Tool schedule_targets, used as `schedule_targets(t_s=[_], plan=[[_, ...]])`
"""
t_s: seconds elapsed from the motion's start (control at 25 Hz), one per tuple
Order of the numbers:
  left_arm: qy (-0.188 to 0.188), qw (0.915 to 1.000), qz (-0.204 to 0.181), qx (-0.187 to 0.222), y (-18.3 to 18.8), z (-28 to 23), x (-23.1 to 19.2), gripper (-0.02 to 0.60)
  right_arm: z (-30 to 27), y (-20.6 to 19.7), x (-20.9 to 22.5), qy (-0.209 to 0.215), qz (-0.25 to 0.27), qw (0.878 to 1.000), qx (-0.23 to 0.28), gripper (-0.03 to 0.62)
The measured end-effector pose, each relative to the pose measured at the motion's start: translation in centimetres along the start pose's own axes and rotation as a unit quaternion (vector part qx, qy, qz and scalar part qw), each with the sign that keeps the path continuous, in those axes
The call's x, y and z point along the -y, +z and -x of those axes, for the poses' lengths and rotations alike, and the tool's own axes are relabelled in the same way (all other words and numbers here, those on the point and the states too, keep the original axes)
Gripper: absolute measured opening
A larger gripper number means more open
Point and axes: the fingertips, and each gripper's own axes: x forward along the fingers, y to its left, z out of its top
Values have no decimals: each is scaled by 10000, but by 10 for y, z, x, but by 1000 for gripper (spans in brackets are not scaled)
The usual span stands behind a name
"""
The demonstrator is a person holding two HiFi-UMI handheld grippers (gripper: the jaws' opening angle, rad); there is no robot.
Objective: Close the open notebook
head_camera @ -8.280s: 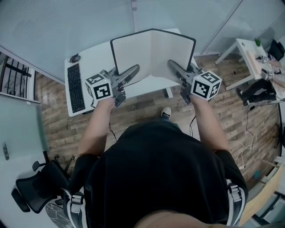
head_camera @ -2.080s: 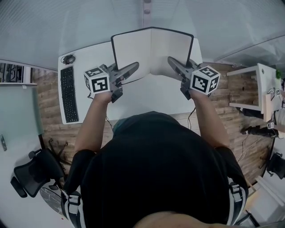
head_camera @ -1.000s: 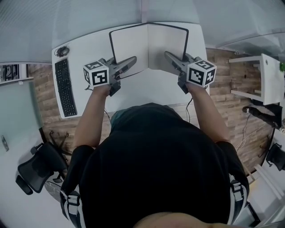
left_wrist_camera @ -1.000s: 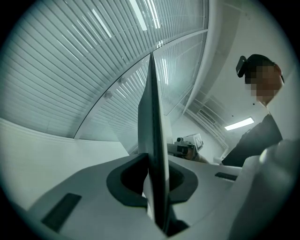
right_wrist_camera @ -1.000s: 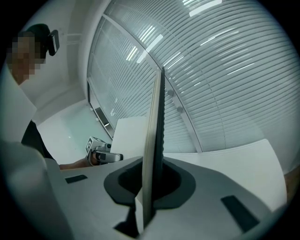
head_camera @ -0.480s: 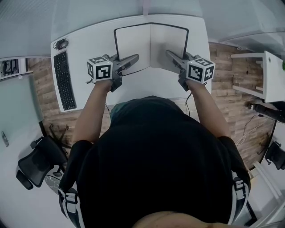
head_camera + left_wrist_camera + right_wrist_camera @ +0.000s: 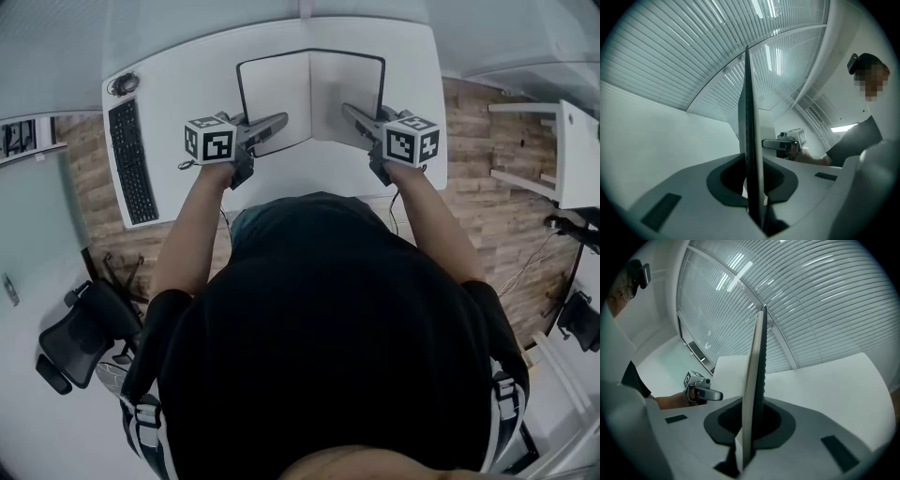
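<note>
Notebook is open in front of me, its two halves spread wide with the spine between them. The white desk is under it, but I can't tell whether the spine touches the top. A keyboard lies well off to the notebook's left. My left gripper is pinched narrow on the near edge of the left cover, which stands thin and upright between the jaws. My right gripper is clamped the same way on the near edge of the right half.

I judge the closing fold itself is not yet begun, since both halves are only held. Next I'd swing one half over onto the other about the spine, keeping the other half steady, and release only once the covers meet.
</note>
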Motion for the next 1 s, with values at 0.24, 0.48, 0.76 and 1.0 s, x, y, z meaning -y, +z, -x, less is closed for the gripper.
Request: schedule_targets(t_s=[0.24, 0.48, 0.76, 1.0], plan=[[-17, 9990, 446, -75, -25, 4, -17, 49, -17, -28, 6, 0, -230, 9994, -246, 67], [7, 9969, 771, -162, -54, -1, -25, 49, -27, -56, 16, -17, -354, 9981, -505, 67], [68, 9942, 1012, -354, -81, -5, -43, 49, -38, -87, 28, -100, -594, 9956, -721, 66], [117, 9916, 1168, -544, -101, -9, -59, 49, -48, -109, 36, -92, -787, 9931, -861, 66]])
